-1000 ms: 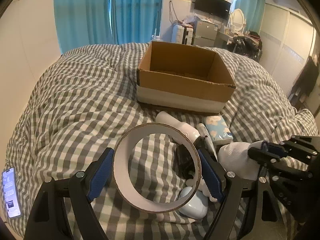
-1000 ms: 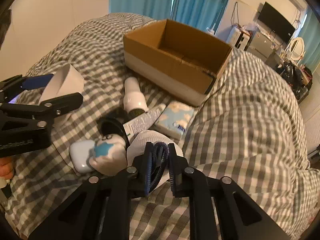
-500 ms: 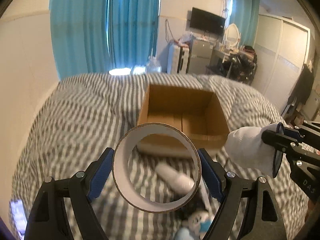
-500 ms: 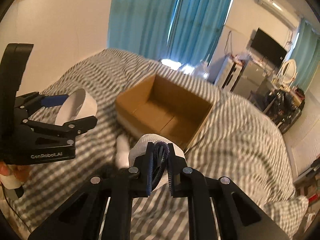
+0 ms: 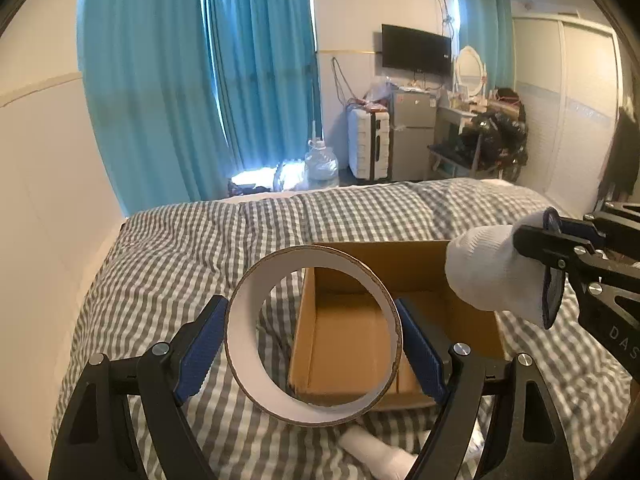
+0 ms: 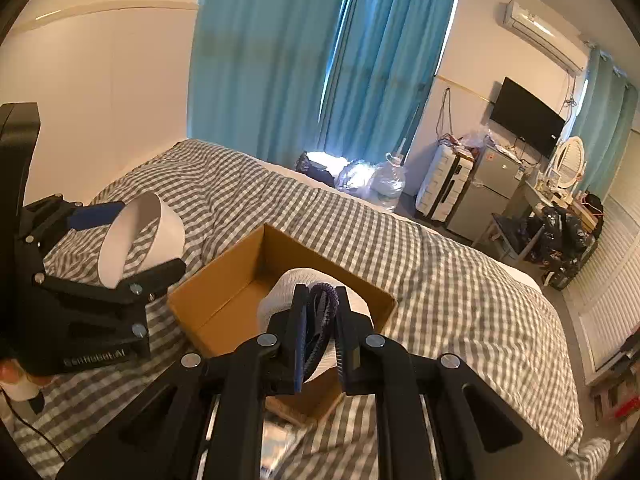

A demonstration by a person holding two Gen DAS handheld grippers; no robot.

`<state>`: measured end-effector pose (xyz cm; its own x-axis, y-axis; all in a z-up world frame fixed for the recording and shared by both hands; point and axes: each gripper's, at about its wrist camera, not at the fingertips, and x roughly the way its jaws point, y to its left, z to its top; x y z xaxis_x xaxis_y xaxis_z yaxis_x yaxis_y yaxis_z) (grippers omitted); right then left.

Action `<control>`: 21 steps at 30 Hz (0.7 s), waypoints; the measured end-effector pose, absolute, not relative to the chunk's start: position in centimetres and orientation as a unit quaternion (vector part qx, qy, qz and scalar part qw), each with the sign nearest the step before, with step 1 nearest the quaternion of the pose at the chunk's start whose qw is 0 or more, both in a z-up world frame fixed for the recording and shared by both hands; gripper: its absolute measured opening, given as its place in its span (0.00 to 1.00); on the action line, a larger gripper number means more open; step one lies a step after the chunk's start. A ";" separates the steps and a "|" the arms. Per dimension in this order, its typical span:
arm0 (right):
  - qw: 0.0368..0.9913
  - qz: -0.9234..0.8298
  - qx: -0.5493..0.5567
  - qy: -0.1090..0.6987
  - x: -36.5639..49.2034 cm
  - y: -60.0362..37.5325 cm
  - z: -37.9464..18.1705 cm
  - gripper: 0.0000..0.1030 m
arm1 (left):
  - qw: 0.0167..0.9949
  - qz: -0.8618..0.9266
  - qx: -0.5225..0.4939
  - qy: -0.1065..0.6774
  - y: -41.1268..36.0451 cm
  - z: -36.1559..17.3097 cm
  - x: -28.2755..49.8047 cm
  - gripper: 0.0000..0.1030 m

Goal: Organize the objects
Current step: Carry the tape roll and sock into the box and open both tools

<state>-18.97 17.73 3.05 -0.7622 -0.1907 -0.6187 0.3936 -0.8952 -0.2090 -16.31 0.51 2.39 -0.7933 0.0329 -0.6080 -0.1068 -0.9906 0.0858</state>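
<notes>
My left gripper is shut on a big white tape ring, held upright in the air before the near left corner of an open cardboard box on the bed. The ring also shows in the right wrist view, left of the box. My right gripper is shut on a white rolled sock with a dark blue cuff, held over the box's near right part. In the left wrist view the sock hangs over the box's right wall. The box floor looks bare.
The bed has a grey checked cover. A white bottle-like thing lies on it below the left gripper. Blue curtains, a water jug, a suitcase and a small fridge stand beyond the bed's far edge.
Both grippers rose from the pile of things on the bed and moved forward to the box, carrying the tape ring and the sock. The pile has dropped out of view.
</notes>
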 end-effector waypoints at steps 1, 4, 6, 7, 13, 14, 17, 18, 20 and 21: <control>0.160 -0.923 0.309 0.164 -19.9 17.6 2.7 0.11 | 0.038 0.945 -0.320 0.059 0.7 2.2 -16.8 0.82; 0.166 -0.920 0.317 0.162 -22.0 17.2 1.7 0.11 | 0.042 0.942 -0.326 0.067 1.6 0.9 -18.8 0.82; 0.168 -0.917 0.324 0.163 -23.3 16.9 0.8 0.11 | 0.044 0.940 -0.330 0.070 1.8 0.0 -19.7 0.82; 0.169 -0.915 0.328 0.165 -24.2 16.7 0.1 0.11 | 0.046 0.939 -0.333 0.071 1.9 -0.4 -20.1 0.82; 0.172 -0.906 0.351 0.162 -26.9 16.5 -3.0 0.11 | 0.060 0.930 -0.354 0.078 3.2 -3.2 -22.8 0.82; 0.172 -0.905 0.355 0.160 -27.4 16.6 -3.5 0.11 | 0.061 0.929 -0.357 0.077 3.2 -3.5 -22.9 0.82; 0.179 -0.899 0.374 0.143 -28.5 17.2 -5.1 0.11 | 0.070 0.925 -0.365 0.078 3.4 -4.8 -23.4 0.82; 0.184 -0.896 0.382 0.134 -28.7 17.4 -5.5 0.11 | 0.072 0.924 -0.369 0.078 3.3 -5.2 -23.6 0.82; 0.186 -0.893 0.389 0.127 -29.0 17.9 -6.1 0.11 | 0.078 0.921 -0.374 0.076 3.5 -5.9 -23.8 0.82; 0.187 -0.893 0.391 0.124 -29.0 18.0 -6.4 0.12 | 0.080 0.921 -0.374 0.075 3.5 -6.1 -23.9 0.83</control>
<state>-29.04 18.00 -6.36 -0.6246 -0.2359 -0.7444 0.4302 -0.8996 -0.0759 -23.90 3.47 -6.12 -0.7067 0.0914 -0.7016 -0.2044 -0.9757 0.0788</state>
